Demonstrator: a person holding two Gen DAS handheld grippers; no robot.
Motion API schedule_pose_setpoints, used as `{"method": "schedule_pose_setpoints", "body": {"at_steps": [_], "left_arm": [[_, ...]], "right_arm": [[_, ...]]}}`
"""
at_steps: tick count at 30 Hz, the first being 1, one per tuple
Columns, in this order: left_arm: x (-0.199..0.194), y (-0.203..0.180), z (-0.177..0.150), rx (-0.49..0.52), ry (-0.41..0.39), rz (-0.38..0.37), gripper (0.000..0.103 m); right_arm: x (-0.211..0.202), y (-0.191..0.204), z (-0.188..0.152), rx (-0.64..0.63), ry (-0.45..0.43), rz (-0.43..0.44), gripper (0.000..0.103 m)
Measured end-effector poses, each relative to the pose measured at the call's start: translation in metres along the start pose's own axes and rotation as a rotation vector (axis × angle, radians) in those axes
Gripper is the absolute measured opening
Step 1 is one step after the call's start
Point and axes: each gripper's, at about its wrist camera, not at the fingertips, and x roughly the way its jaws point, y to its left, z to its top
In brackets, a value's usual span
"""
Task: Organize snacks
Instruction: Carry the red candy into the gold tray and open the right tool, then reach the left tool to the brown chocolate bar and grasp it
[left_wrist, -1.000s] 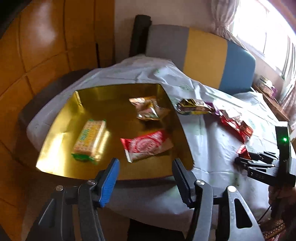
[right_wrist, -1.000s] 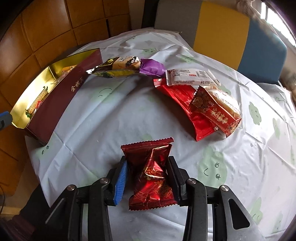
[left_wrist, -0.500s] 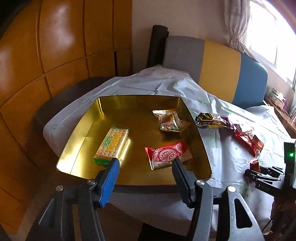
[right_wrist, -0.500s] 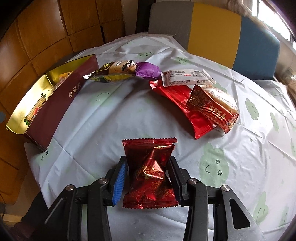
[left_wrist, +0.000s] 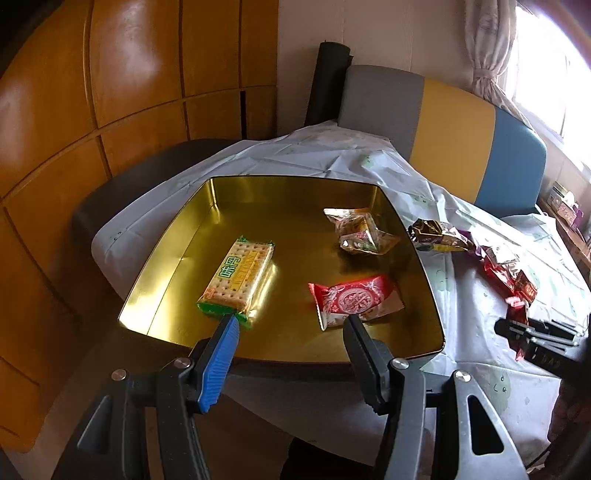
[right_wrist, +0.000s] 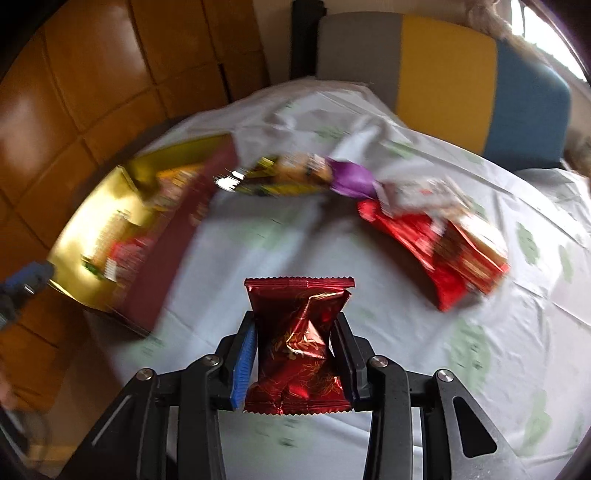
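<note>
A: While the right gripper (right_wrist: 293, 332) tilts down at the table, what sits between its fingers?
B: A dark red foil snack packet (right_wrist: 298, 343), upright, its sides creased where the closing jaws pinch it, lifted clear of the white tablecloth (right_wrist: 424, 332).
A: And the left gripper (left_wrist: 290, 330)?
B: Angled down over the near rim of the gold tray (left_wrist: 192, 229), jaws spread with nothing between them.
A: What lies in that tray?
B: A cracker pack (left_wrist: 238, 278) left of centre, a red-and-white packet (left_wrist: 356, 299) near the right wall, a crinkled gold packet (left_wrist: 360, 230) farther back.
A: Beyond the tray?
B: More loose snacks (left_wrist: 476, 251) lie right of it on the cloth.
</note>
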Motion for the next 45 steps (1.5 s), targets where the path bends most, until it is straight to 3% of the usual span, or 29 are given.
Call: {"method": "schedule_pose_setpoints", "body": {"at_steps": [8, 19, 30, 39, 45], "left_arm": [[-0.005, 0.013, 0.001, -0.036, -0.022, 0.039, 0.060], [-0.010, 0.032, 0.002, -0.069, -0.042, 0.089, 0.060], [-0.011, 0.033, 0.001, -0.070, -0.046, 0.095, 0.060], [-0.014, 0.022, 0.001, -0.037, -0.045, 0.085, 0.060], [-0.015, 0.012, 0.001, -0.009, -0.041, 0.075, 0.060]], "right_arm": [[0.005, 0.075, 0.046, -0.089, -0.028, 0.167, 0.040], [0.056, 0.138, 0.080, -0.165, 0.024, 0.192, 0.044], [0.045, 0.129, 0.065, -0.149, -0.006, 0.192, 0.044], [0.023, 0.105, 0.060, -0.119, -0.076, 0.151, 0.057], [0.013, 0.081, 0.054, -0.078, -0.094, 0.120, 0.061]]}}
